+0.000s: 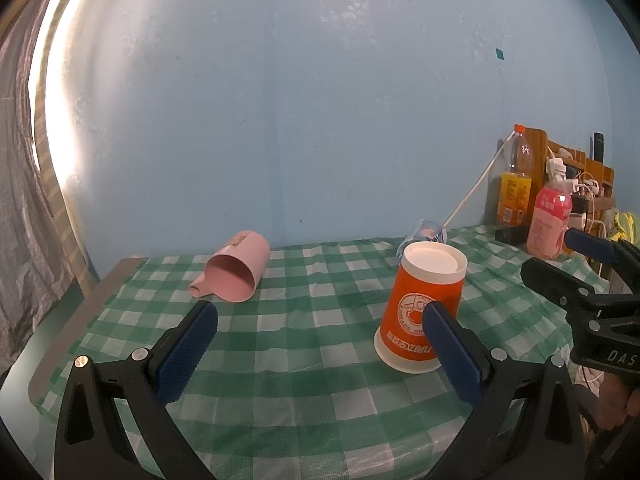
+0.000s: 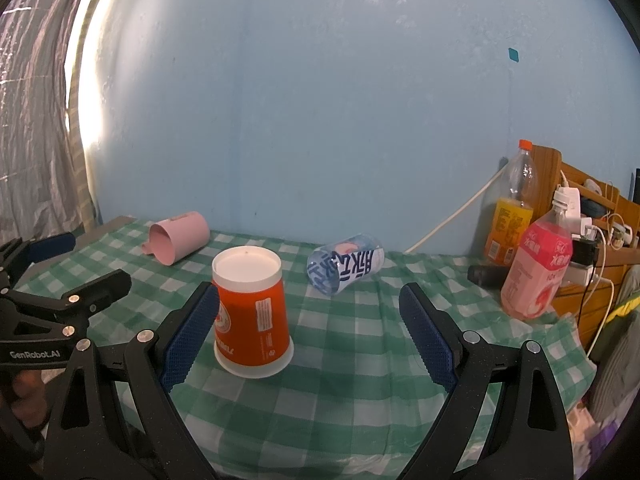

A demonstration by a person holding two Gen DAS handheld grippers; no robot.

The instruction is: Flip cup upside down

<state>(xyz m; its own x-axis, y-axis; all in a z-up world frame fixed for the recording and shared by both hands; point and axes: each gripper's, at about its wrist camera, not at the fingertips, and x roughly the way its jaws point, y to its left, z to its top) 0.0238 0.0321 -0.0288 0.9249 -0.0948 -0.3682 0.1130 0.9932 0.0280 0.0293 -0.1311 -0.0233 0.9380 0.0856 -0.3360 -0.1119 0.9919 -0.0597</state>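
A blue wall backs the table [image 2: 340, 380] with its green checked cloth. The orange cup [image 2: 251, 310] stands upside down mid-table. Both the left gripper [image 1: 320, 354] and right gripper [image 2: 310, 334] gape wide, holding nothing.

Your orange paper cup [image 1: 422, 312] already stands upside down on the green checked cloth: its wide white rim sits flat on the fabric and its white base faces up. You can see a round white logo and a line of white lettering on the side in the left wrist view, and a small white printed panel in the right wrist view, where the cup [image 2: 251, 312] stands near the middle of the table. It stands straight, with its body narrowing slightly toward the upturned base, and nothing is holding it
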